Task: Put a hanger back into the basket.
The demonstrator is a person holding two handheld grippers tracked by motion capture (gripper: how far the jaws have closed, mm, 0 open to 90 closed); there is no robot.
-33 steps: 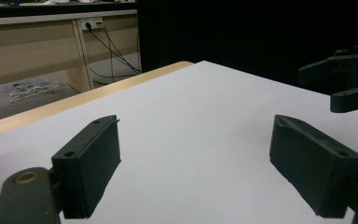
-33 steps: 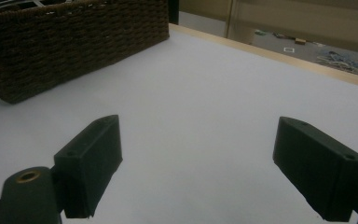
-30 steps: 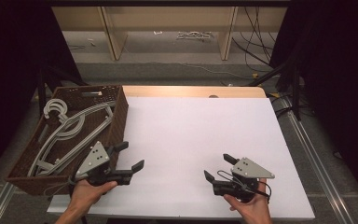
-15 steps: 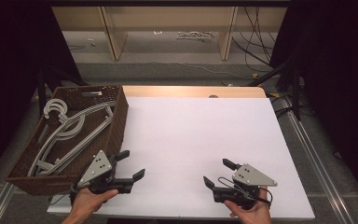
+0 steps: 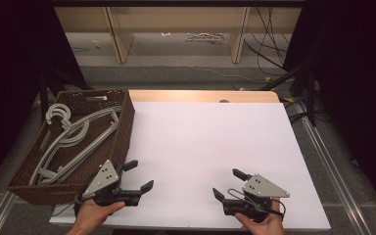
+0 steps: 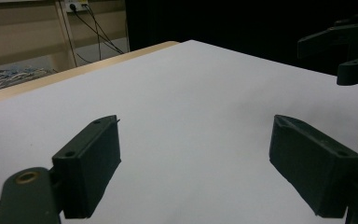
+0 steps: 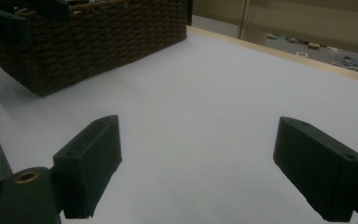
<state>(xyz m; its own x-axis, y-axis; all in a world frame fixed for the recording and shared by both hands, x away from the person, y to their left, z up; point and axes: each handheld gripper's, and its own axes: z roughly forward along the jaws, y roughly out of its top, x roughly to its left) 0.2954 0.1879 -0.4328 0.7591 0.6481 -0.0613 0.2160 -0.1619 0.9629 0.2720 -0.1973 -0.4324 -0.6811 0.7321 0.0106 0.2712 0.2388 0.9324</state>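
Both grippers have drawn back toward six o'clock, left gripper (image 5: pixel 138 176) and right gripper (image 5: pixel 230 183) wide-jawed and empty over the white table (image 5: pixel 205 142), so the hangers (image 5: pixel 73 139) in the wicker basket (image 5: pixel 122 132) at nine o'clock await picking.

Two hand-held grippers: left gripper (image 5: pixel 138 176), right gripper (image 5: pixel 229 184). Black blocky jaws, brass-ringed pivot hole, grey three-cornered top plates dotted with screws, thin black cable looped beside right plate.

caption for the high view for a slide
Two open grippers held low over a white table, a wicker basket of hangers at left.
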